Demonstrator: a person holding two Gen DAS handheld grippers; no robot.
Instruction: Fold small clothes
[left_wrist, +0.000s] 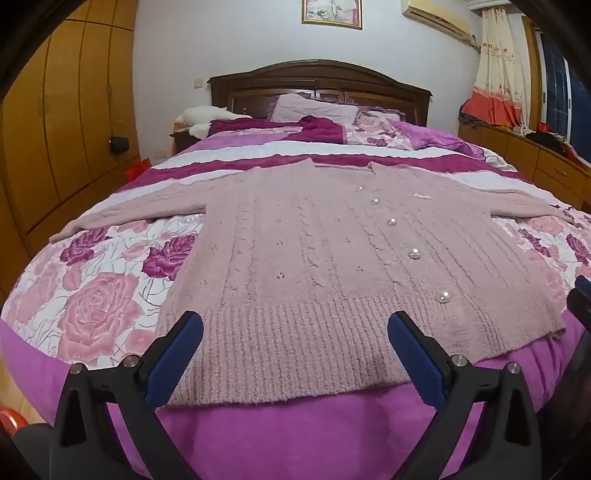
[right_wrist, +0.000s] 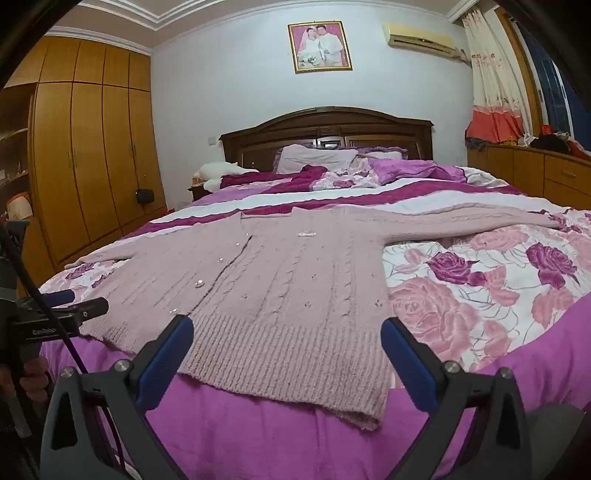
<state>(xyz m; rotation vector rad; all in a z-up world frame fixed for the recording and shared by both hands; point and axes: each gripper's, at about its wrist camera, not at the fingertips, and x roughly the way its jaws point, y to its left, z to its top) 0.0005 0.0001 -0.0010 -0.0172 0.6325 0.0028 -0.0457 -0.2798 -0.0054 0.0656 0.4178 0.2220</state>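
Note:
A pale pink knitted cardigan (left_wrist: 314, 258) with pearl buttons (left_wrist: 414, 253) lies flat and face up on the bed, both sleeves spread out sideways. Its ribbed hem is nearest me. It also shows in the right wrist view (right_wrist: 280, 288). My left gripper (left_wrist: 295, 332) is open and empty, hovering just above the left part of the hem. My right gripper (right_wrist: 286, 332) is open and empty, hovering above the right part of the hem. The left gripper's fingers (right_wrist: 88, 308) show at the left edge of the right wrist view.
The bed (left_wrist: 92, 295) has a rose-patterned cover with a purple edge (right_wrist: 295, 435). Pillows and a folded quilt (left_wrist: 317, 110) lie by the dark headboard. A wooden wardrobe (right_wrist: 85, 166) stands left. A low cabinet (right_wrist: 535, 166) with clutter stands right.

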